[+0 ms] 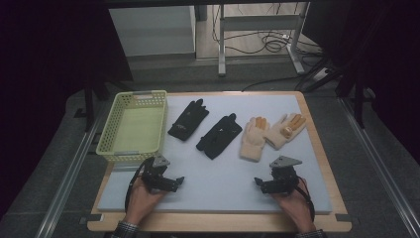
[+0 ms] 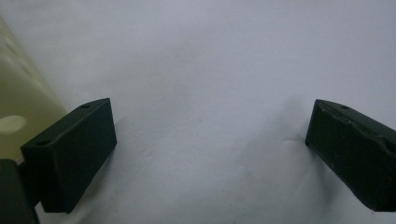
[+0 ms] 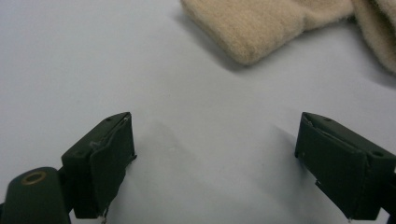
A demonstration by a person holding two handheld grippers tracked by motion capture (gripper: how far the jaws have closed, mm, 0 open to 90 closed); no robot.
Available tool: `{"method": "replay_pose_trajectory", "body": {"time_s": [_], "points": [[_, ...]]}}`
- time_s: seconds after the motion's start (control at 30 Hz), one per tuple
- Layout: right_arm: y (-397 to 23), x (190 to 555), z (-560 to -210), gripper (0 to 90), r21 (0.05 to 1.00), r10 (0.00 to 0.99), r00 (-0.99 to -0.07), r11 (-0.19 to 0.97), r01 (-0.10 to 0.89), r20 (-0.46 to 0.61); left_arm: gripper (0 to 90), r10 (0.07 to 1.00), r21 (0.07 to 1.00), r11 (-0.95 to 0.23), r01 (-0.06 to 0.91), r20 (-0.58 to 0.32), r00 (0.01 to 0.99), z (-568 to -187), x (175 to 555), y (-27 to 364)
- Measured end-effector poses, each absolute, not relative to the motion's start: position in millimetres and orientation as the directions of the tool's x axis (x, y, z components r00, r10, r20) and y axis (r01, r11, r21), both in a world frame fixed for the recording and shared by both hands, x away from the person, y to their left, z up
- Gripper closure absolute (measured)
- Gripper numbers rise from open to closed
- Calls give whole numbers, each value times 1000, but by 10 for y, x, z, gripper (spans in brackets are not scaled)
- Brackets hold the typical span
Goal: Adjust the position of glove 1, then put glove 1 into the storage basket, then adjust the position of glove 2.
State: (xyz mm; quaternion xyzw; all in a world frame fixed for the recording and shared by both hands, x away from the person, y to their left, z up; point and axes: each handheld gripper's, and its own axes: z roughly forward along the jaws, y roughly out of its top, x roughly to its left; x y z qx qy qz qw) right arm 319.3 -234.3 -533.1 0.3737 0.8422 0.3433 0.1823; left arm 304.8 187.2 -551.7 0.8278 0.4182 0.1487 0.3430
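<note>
Two soft, limp knitted beige gloves (image 1: 270,134) and two thin black fabric gloves (image 1: 203,126) flat mid-desk beside pale yellow perforated plastic basket (image 1: 111,126), likely light, best pinched at cuffs; left gripper (image 1: 173,182) and right gripper (image 1: 261,184) jaws wide apart, empty.

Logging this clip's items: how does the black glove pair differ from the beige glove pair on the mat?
The black gloves are dark and thin-looking and lie apart; the beige gloves are pale and fuzzy, have orange fingertips, and touch or overlap. The black pair lies nearer the yellow basket, the beige pair farther right. All four lie flat, fingers pointing away from the person.
</note>
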Motion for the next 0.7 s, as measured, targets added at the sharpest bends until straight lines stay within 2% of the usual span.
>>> {"method": "replay_pose_trajectory", "body": {"time_s": [0.7], "points": [[-2343, 3194, -5325, 121, 715, 756, -652, 481, 508, -45, 26, 797, 697, -408, 590, -43, 603, -5518, 3043, 1873]]}}
